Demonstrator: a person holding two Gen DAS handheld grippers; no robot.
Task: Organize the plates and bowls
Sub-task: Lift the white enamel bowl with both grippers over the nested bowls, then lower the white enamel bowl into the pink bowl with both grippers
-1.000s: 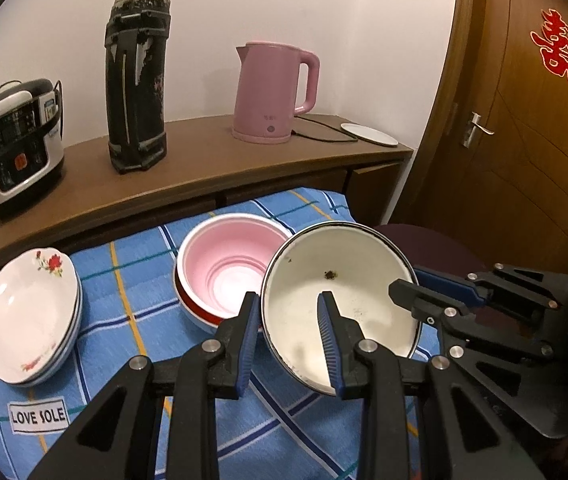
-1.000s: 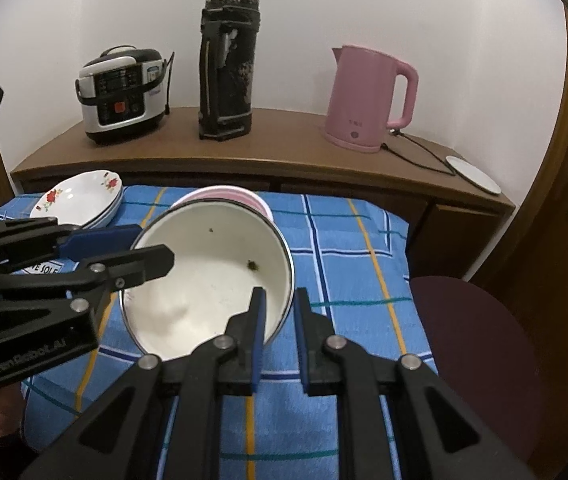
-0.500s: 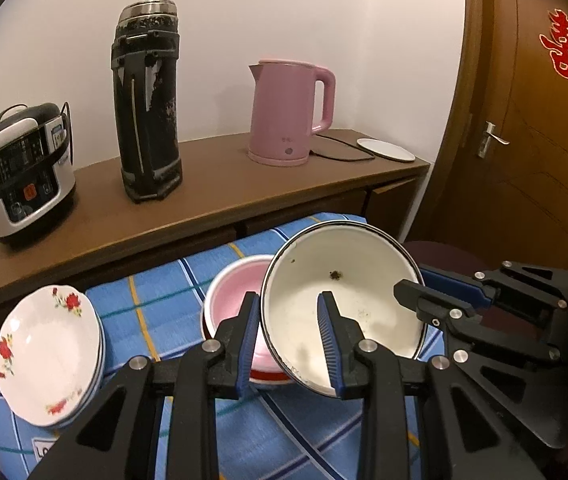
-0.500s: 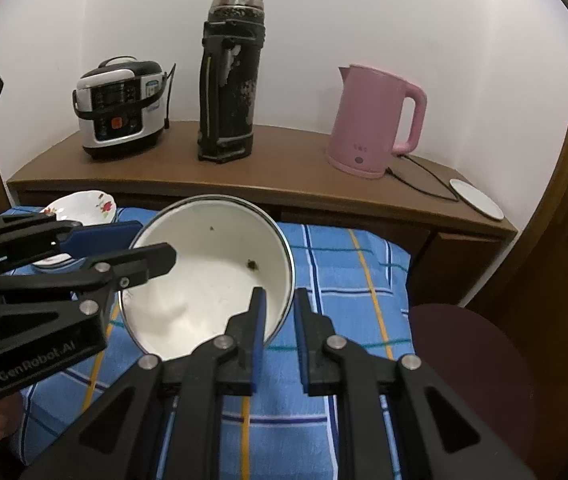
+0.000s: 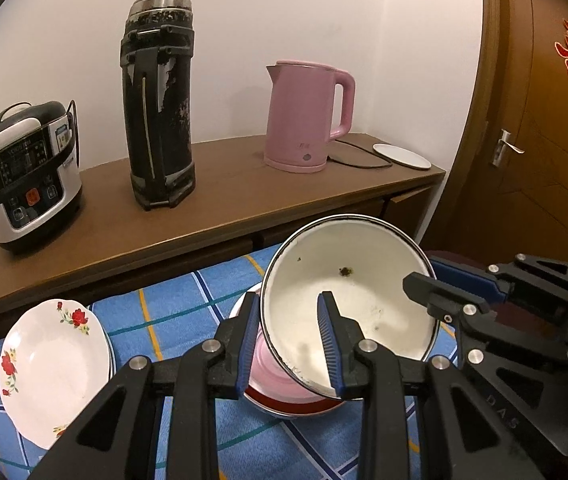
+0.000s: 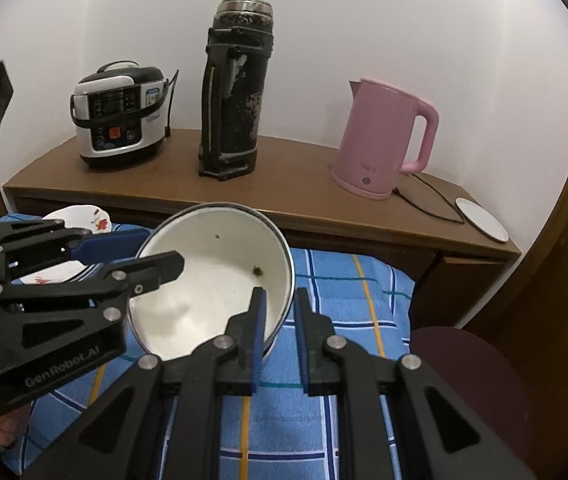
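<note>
Item: white enamel bowl (image 5: 348, 312), tilted, raised above the blue checked cloth (image 5: 188, 304). Left gripper (image 5: 290, 344) clamped over its near-left rim, one pad inside, one outside; right gripper (image 6: 278, 332) pinched tight on the near-right rim. Beneath and just left: pink bowl (image 5: 268, 376) nested in a red-rimmed one. Far left: stack of floral plates (image 5: 52, 364). Status, by judgement: plates stacked, two bowls nested; the white bowl not yet set down, likely destined for the pink bowl.
</note>
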